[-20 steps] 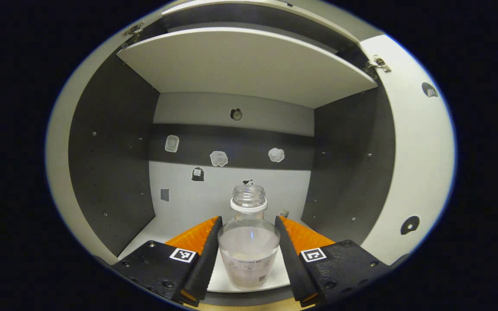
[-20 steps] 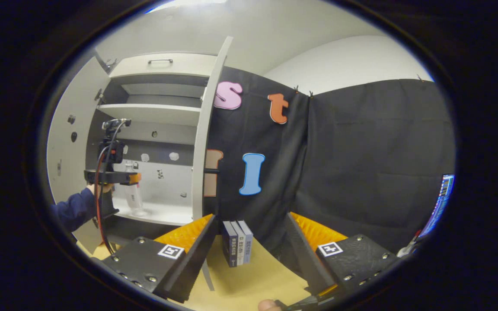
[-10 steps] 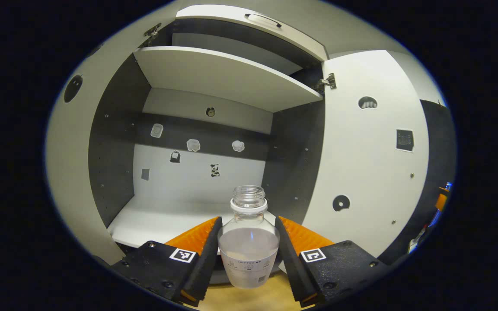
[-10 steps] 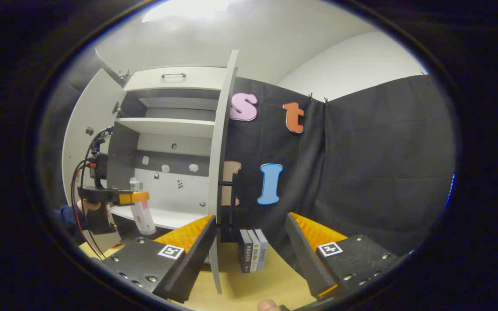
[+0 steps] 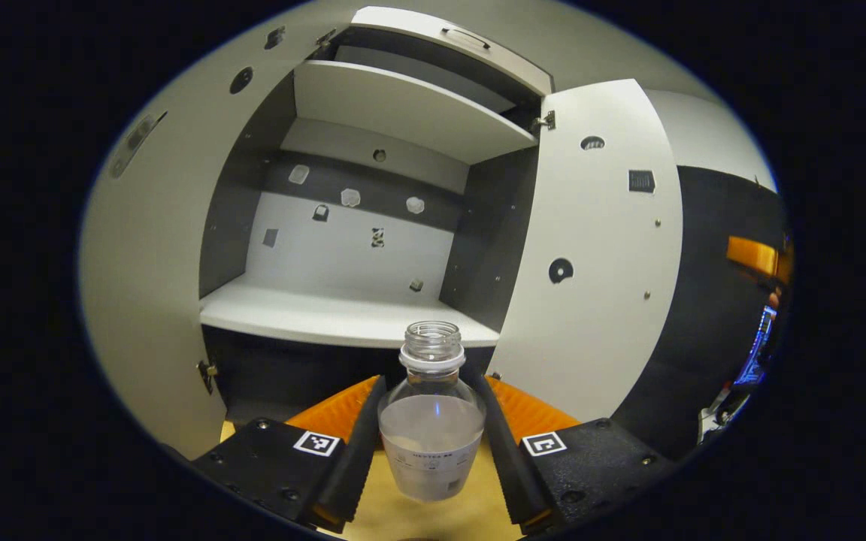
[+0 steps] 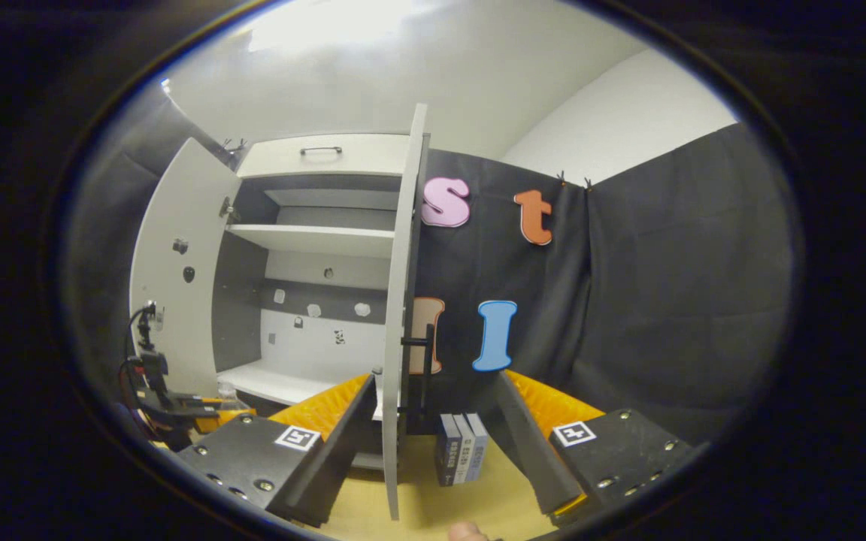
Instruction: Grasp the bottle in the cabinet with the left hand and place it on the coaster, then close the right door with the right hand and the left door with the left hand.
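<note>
In the left gripper view, a clear bottle (image 5: 432, 421) without a cap, partly filled with cloudy liquid, is gripped upright between the two fingers of the left claw (image 5: 431, 443), which are pressed against its sides. The bottle is held in the air in front of the cabinet (image 5: 343, 225), above the tan desk (image 5: 433, 518) and outside the lower shelf (image 5: 328, 315). Both cabinet doors are seen standing open: the left door (image 5: 147, 248) at one side and the right door (image 5: 598, 248) at the other. Small stickers are stuck on the cabinet's back wall.

In the right gripper view, the right claw (image 6: 433, 458) is seen wide open with nothing between its fingers. The edge of the right door (image 6: 403, 300) is seen straight ahead of it, running down between the fingers. A few books (image 6: 461, 457) are stood upright on the desk just beyond. The left claw (image 6: 200, 413) is seen low at the left edge, in front of the cabinet.
</note>
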### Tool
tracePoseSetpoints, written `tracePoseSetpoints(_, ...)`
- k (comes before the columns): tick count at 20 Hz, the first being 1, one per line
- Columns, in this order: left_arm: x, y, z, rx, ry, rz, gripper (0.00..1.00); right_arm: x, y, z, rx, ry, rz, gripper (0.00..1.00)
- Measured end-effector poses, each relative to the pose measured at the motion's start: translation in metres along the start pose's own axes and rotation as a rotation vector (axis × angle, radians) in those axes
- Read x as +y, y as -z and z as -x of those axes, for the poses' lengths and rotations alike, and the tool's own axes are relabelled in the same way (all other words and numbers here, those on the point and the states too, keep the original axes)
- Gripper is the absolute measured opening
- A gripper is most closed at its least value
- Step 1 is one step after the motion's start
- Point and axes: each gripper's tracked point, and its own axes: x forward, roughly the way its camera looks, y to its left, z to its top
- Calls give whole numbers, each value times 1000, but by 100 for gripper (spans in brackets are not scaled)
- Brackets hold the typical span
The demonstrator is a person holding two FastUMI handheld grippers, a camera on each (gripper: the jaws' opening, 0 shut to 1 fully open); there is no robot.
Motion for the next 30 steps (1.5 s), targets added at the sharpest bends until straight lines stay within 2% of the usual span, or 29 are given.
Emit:
tracePoseSetpoints(3,-6,39,11,9,20,-16,74,-2,-5,-2,-17,-8,8,97)
tracePoseSetpoints(4,-9,53,15,24,26,-2,73,-2,-8,-3,-22,-10,12,99)
tracePoseSetpoints(7,-15,99,25,102,25,58,74,-5,-12,-4,-37,-12,22,97)
tracePoseSetpoints(10,-7,136,27,183,-12,67,74,-7,-13,-5,-38,-14,32,96)
tracePoseSetpoints(11,-4,148,28,212,-25,64,77,-8,-13,-6,-39,-15,36,96)
tracePoseSetpoints(13,1,167,37,252,-47,51,75,-8,-14,-8,-46,-17,43,96)
tracePoseSetpoints(15,6,179,42,272,-63,51,75,-8,-16,-11,-51,-20,45,96)
tracePoseSetpoints(18,2,194,47,288,-44,90,75,-6,-16,-15,-55,-26,39,96)
tracePoseSetpoints(22,15,212,54,315,-90,69,75,-5,-18,-16,-63,-36,41,96)
tracePoseSetpoints(24,16,218,56,323,-100,72,77,-6,-17,-17,-62,-32,50,96)
tracePoseSetpoints(25,16,219,57,322,-103,67,75,-7,-16,-17,-62,-31,53,96)
tracePoseSetpoints(30,14,219,60,304,-121,61,76,-7,-18,-15,-66,-32,60,96)
